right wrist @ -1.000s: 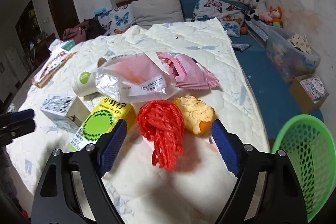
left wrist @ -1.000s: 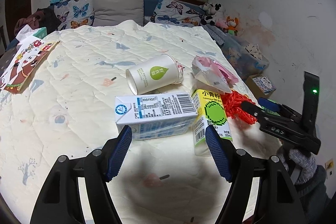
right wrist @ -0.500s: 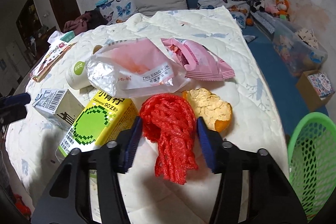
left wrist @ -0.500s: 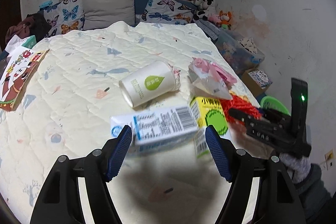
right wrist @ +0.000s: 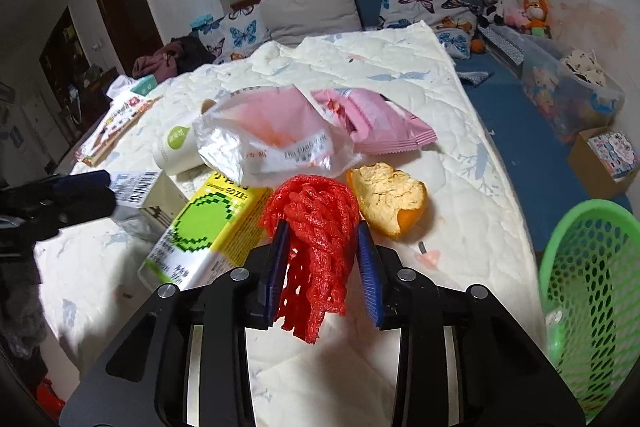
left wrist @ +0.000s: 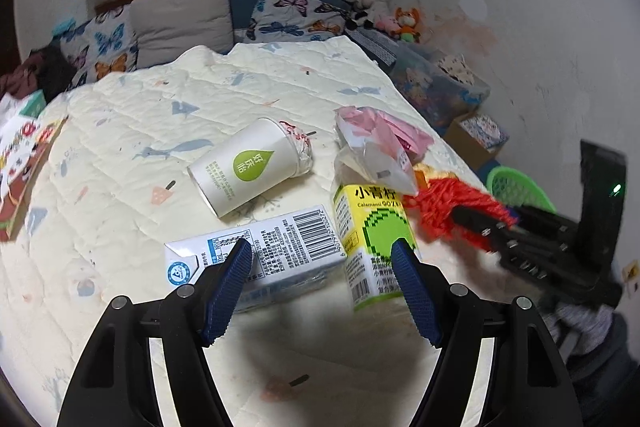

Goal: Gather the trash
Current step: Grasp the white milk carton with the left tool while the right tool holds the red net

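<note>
The right tool [right wrist: 323,241] has just closed on the red mesh net [right wrist: 311,215] on the bed [right wrist: 460,163]. The left tool [left wrist: 322,259] hovers open over the milk carton [left wrist: 280,247].

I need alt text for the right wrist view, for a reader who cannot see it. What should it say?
The right claw is shut on a red foam mesh net on a cream quilted bed. Beside the net lie an orange peel and a yellow-green drink carton; a green plastic basket stands at the right.
</note>
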`<state>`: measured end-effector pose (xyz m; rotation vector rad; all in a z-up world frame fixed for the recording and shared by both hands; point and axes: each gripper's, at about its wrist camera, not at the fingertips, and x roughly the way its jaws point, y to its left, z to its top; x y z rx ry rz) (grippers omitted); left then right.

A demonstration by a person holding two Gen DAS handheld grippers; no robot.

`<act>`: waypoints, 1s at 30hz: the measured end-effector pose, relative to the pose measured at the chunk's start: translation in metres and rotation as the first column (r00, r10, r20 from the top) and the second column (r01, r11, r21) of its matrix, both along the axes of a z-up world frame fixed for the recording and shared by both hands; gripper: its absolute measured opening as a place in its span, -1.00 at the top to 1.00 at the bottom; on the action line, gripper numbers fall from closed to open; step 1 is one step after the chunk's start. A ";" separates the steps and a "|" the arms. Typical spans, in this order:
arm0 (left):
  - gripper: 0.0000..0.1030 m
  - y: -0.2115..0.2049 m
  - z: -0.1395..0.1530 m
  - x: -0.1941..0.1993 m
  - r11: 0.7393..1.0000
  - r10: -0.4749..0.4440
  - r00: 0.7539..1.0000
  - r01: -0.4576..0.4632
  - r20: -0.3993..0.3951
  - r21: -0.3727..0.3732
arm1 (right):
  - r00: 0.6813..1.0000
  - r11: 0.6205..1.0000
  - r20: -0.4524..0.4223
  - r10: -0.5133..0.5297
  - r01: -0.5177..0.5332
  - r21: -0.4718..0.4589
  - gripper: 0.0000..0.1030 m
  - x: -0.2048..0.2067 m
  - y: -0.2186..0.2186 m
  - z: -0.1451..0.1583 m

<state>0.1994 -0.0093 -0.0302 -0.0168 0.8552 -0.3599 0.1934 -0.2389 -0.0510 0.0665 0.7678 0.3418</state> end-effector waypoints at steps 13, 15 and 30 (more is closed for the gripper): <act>-0.48 0.000 0.011 0.001 0.963 -0.232 0.972 0.224 0.032 0.151 | 0.999 0.999 0.037 -0.027 0.026 0.038 0.34 -0.027 -0.023 0.025; -0.49 0.005 0.010 0.008 0.944 -0.277 0.961 0.268 0.020 0.191 | 0.999 0.998 0.033 -0.037 0.036 0.042 0.34 -0.029 -0.026 0.026; -0.53 0.017 -0.005 0.051 0.826 -0.519 0.850 0.525 -0.087 0.204 | 0.991 0.989 0.019 -0.133 0.132 0.063 0.34 -0.049 -0.040 0.035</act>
